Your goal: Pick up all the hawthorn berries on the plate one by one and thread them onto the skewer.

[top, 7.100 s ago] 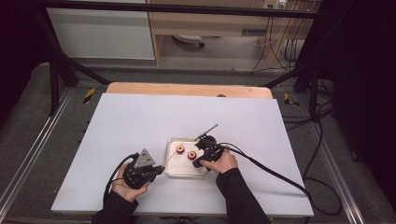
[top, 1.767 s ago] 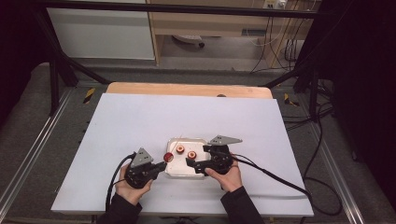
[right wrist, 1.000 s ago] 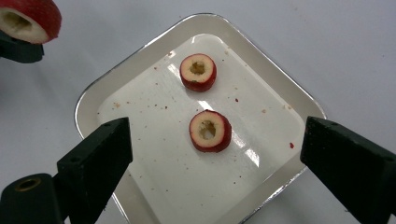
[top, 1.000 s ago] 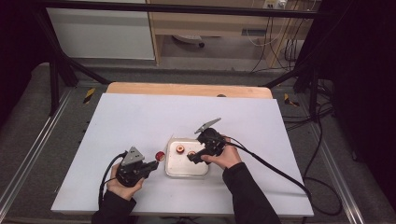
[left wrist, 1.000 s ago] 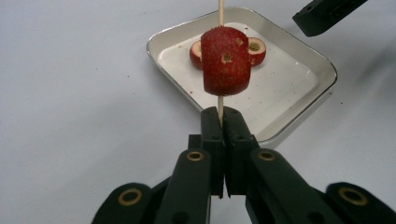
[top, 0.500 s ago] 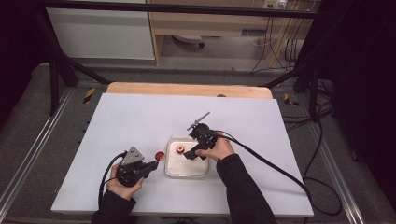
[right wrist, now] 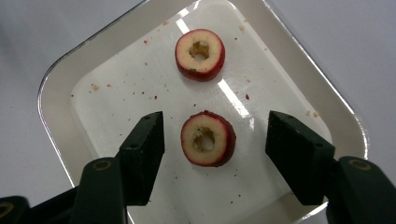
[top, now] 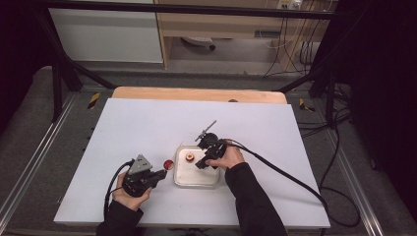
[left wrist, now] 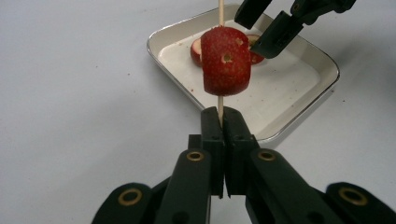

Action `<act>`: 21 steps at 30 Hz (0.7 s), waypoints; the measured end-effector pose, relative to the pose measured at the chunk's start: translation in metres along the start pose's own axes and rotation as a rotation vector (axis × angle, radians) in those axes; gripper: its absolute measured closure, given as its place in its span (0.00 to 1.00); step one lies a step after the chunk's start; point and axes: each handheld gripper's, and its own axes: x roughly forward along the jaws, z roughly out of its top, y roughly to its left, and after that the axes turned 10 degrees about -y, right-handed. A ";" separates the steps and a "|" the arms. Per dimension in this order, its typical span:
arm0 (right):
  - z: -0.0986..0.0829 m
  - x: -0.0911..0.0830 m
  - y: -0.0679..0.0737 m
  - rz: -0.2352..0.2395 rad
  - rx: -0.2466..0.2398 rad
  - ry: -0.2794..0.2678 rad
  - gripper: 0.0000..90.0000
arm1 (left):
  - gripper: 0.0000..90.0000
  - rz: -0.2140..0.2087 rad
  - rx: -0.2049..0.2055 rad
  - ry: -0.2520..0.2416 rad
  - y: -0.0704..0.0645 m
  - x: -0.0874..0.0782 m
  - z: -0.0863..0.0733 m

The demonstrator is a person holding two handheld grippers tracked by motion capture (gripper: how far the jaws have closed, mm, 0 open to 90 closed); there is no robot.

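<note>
Now my right gripper (right wrist: pixel 210 154) has come down over the tray (right wrist: pixel 60 84), jaws spread around the nearer hawthorn ring (right wrist: pixel 208 139). My left gripper (left wrist: pixel 222 121) stays pinching the skewer (left wrist: pixel 220 105), one fruit (left wrist: pixel 225 67) threaded; next piece comes.

overhead plus close views, shared tray (top: pixel 196 181)

Wide white matte surface (top: pixel 147 128), with a strip of pale wood along its far edge. Directly on it, near the front and about midway across, a shallow square white tray with rounded corners and a metal rim (top: pixel 183 181), speckled with red crumbs.
</note>
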 end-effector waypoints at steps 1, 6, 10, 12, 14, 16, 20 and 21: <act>0.000 0.001 0.001 0.007 0.003 0.004 0.46 | 0.98 0.000 0.000 0.000 0.000 0.000 0.000; -0.001 0.004 0.001 0.006 -0.009 0.012 0.53 | 0.98 -0.001 0.002 -0.001 0.000 0.000 0.000; -0.002 0.006 0.001 0.001 -0.012 0.024 0.58 | 0.98 0.001 0.002 -0.002 0.000 0.000 0.000; -0.002 0.007 0.002 0.006 -0.009 0.019 0.62 | 0.98 0.001 0.002 -0.001 0.000 0.000 0.000; -0.002 0.007 0.002 0.002 -0.011 0.019 0.65 | 0.98 0.000 0.003 0.000 0.000 0.000 0.000; -0.002 0.006 0.002 -0.001 -0.013 0.020 0.67 | 0.98 0.000 0.005 0.000 0.000 0.000 0.000; -0.001 0.006 0.001 -0.007 0.009 0.024 0.68 | 0.98 0.001 0.004 -0.002 0.000 0.000 0.001; -0.001 0.006 0.001 -0.009 0.007 0.024 0.68 | 0.98 0.001 0.002 -0.003 0.000 -0.001 0.001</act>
